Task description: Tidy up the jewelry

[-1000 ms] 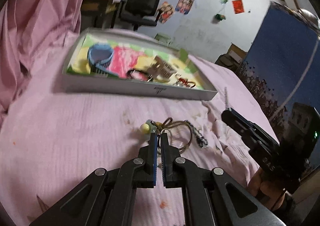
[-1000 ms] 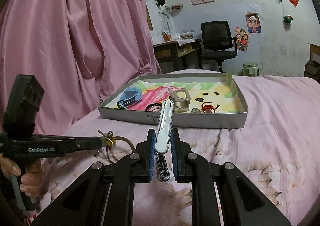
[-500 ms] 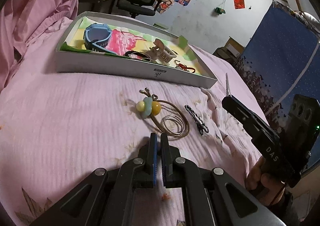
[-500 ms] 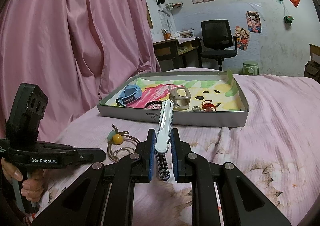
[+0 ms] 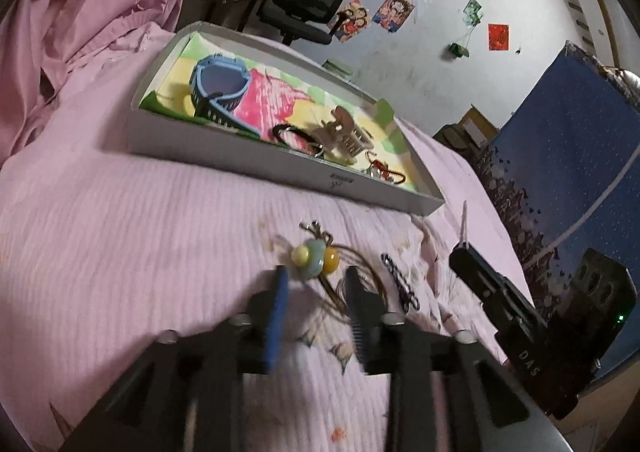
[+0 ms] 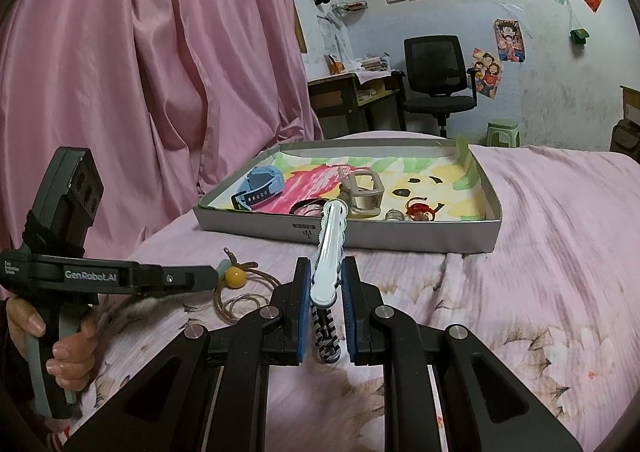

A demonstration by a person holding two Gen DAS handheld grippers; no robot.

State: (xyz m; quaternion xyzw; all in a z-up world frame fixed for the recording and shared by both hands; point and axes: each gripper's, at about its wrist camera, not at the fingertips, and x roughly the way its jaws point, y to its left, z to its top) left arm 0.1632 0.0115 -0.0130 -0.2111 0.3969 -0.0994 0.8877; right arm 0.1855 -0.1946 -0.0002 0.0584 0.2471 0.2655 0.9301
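Observation:
A cord necklace with yellow and green beads [image 5: 316, 258] lies on the pink bedspread. My left gripper [image 5: 316, 284] is open, its fingers on either side of the cord just behind the beads. From the right wrist view, the left gripper [image 6: 200, 278] has its tip at the beads [image 6: 234, 275]. My right gripper [image 6: 326, 272] is shut on a long white hair clip [image 6: 330, 248] that points towards the grey tray [image 6: 360, 238]. A black braided clip [image 5: 400, 286] lies on the bed beside the necklace.
The tray [image 5: 280, 168] holds a blue watch [image 6: 262, 188], a beige claw clip [image 6: 364, 194], a black hair tie [image 6: 308, 206], a silver ring [image 6: 394, 215] and a red charm [image 6: 420, 210]. A pink curtain [image 6: 140, 72] hangs on the left. A hand [image 6: 68, 356] grips the left tool.
My left gripper has gone from shut to open and moved forward, so its fingers now flank the necklace. The right gripper has kept still with the white clip.

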